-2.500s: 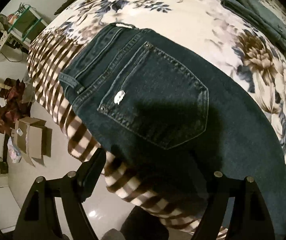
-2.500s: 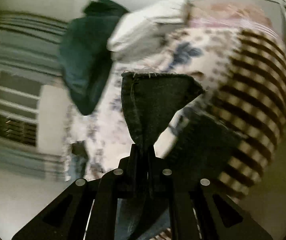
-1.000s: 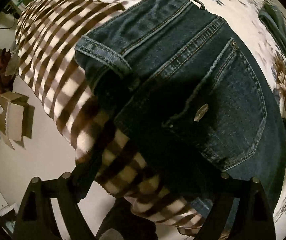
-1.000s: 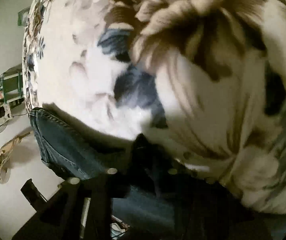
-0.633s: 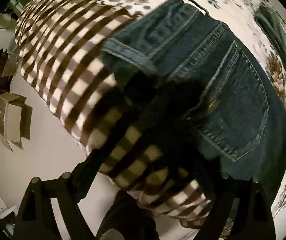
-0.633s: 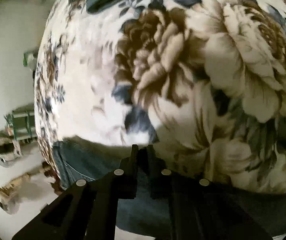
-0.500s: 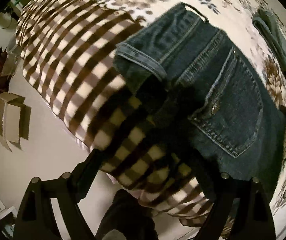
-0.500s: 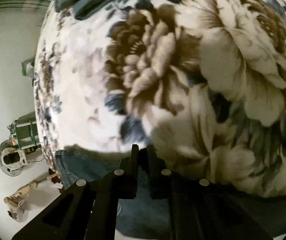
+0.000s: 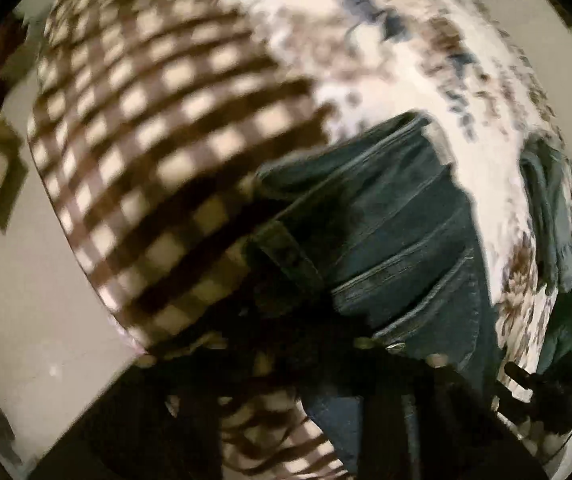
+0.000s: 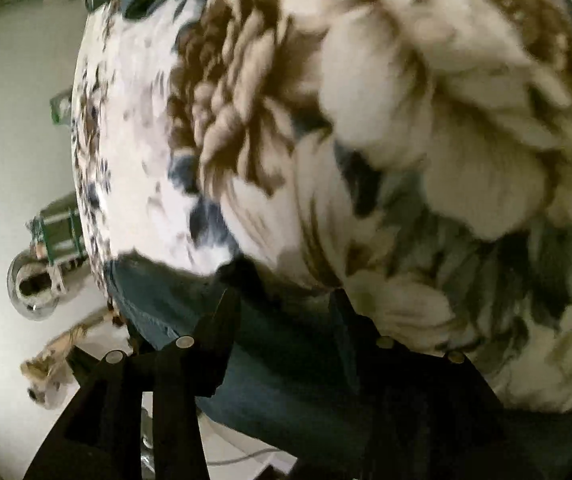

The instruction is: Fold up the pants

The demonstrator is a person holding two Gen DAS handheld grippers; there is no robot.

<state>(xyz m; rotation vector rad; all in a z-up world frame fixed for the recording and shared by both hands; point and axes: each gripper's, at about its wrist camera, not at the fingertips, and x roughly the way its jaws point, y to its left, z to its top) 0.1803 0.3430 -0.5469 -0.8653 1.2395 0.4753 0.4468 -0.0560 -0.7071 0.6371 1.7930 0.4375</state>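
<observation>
Though the left wrist view is badly motion-blurred, dark blue denim jeans [image 9: 398,240] show right of centre, lying on a bed with a brown-and-cream checked blanket [image 9: 158,152] to their left and a white floral bedspread [image 9: 426,52] beyond and to the right; waistband end toward the checked side, stitched seams running down toward the near edge. Left gripper [image 9: 310,372] is a dark smear at the bottom over the near part of the jeans, cannot tell if it is spread or pinching. Grey-green folded garment [image 9: 550,216] sits far right on the floral cover. Pale floor [image 9: 18,300] at left. Right wrist view: right gripper [image 10: 282,300] has its two black fingers [image 10: 222,320] spread apart, nothing pinched, denim of the jeans [image 10: 286,372] lying flat between and under them at the near edge of the floral bedspread [image 10: 406,128]. Big brown and cream flower print fills the far side. Green rack [image 10: 60,232] and a round fan-like object [image 10: 32,292] stand on the floor at left, blurred.
</observation>
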